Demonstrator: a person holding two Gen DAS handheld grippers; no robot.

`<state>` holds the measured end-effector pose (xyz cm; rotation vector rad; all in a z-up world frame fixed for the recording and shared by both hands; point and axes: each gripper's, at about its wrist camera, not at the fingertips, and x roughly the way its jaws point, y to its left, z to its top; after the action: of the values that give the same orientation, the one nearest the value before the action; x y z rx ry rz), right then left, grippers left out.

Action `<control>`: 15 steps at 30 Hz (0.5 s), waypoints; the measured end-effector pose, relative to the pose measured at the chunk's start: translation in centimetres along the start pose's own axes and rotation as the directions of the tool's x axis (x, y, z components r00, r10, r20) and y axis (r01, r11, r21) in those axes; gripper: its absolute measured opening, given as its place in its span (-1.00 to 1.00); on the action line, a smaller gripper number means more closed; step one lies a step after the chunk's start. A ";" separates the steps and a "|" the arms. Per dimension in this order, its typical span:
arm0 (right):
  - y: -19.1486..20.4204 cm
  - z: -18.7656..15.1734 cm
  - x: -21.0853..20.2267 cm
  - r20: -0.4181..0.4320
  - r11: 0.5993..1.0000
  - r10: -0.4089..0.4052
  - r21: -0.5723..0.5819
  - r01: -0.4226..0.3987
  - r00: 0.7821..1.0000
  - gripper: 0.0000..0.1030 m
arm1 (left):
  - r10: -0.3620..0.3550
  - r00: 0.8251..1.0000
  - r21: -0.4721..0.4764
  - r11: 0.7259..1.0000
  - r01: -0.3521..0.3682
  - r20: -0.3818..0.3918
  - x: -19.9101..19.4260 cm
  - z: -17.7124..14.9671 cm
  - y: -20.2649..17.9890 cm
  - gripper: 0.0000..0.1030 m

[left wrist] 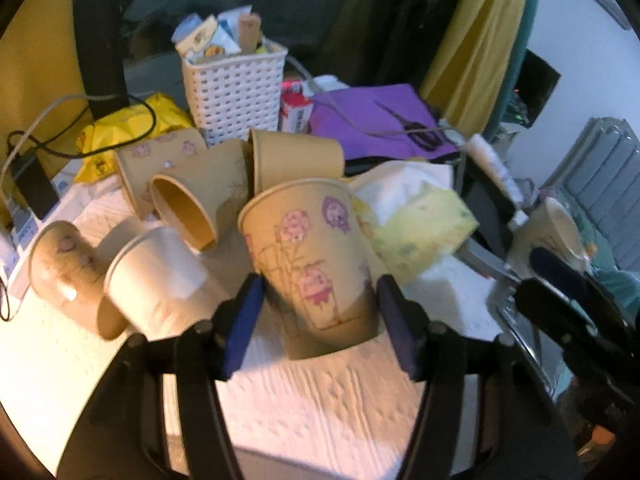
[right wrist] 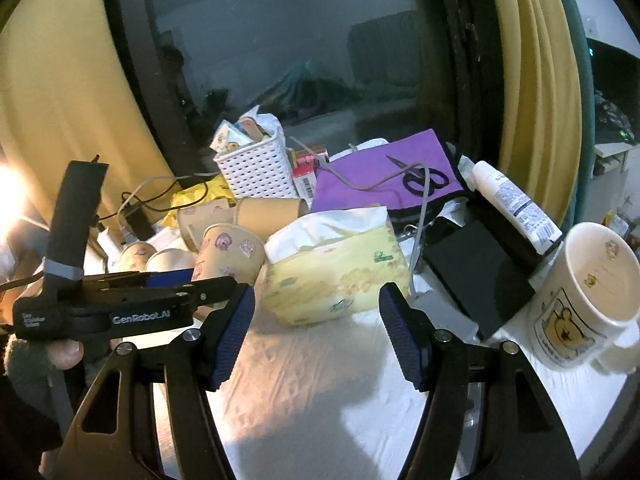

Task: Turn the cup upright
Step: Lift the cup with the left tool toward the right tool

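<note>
Left gripper: fingers spread wide on either side of a flowered paper cup; the blue pads stand just off its wall, no clear contact on either side.

Cup: upright, mouth up, base on the white cloth, tilted slightly in the fisheye. Pink and purple flower prints face the left wrist camera. From the right wrist view the same cup shows behind the left gripper's body.

Other cups: a plain tan cup lies on its side with its mouth toward the camera; a white cup lies tipped beside it; a third lies bottom-up at far left. Two more are piled behind, near the basket.

Right gripper: fingers wide apart, holding nothing, above bare cloth.

Tissue pack: yellow, just beyond the right gripper, touching or nearly touching the flowered cup's right side.

Mug: white, bear print, upright at far right.

Background: white basket stuffed with packets; scissors on a purple cloth; a white bottle lying on a black box; yellow curtain by a dark window.
</note>
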<state>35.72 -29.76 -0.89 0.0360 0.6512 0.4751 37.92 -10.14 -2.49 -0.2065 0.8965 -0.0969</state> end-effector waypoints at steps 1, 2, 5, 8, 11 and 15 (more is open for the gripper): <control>0.4 -0.2 -0.5 0.002 1.000 0.000 0.000 0.000 1.000 0.32 | -0.012 1.000 0.003 1.000 0.012 0.009 -0.8 -0.3 0.0 0.15; 0.9 -0.4 -1.0 0.005 1.000 0.000 0.000 0.000 1.000 0.32 | -0.032 0.999 0.006 0.999 0.032 0.020 -1.8 -0.8 0.0 0.15; 2.1 -1.1 -2.5 0.013 1.000 0.002 0.004 -0.002 1.000 0.32 | -0.057 0.996 0.044 0.998 0.054 0.067 -4.7 -2.3 -0.3 0.15; 3.5 -2.1 -4.3 0.024 1.000 0.014 0.014 -0.014 1.000 0.32 | -0.057 0.991 0.101 0.994 0.045 0.122 -7.6 -4.5 -0.5 0.15; 5.1 -3.2 -5.8 0.032 0.999 0.026 0.018 -0.027 0.999 0.32 | -0.043 0.986 0.136 0.990 0.021 0.160 -10.3 -7.5 0.1 0.15; 7.6 -4.8 -7.1 0.019 0.998 0.065 0.024 -0.065 0.998 0.32 | -0.039 0.983 0.157 0.987 0.011 0.177 -12.7 -11.8 1.3 0.15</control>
<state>24.85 -26.63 0.70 0.0851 0.6396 0.5290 20.77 -8.39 -0.24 -0.0791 0.7031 -0.1688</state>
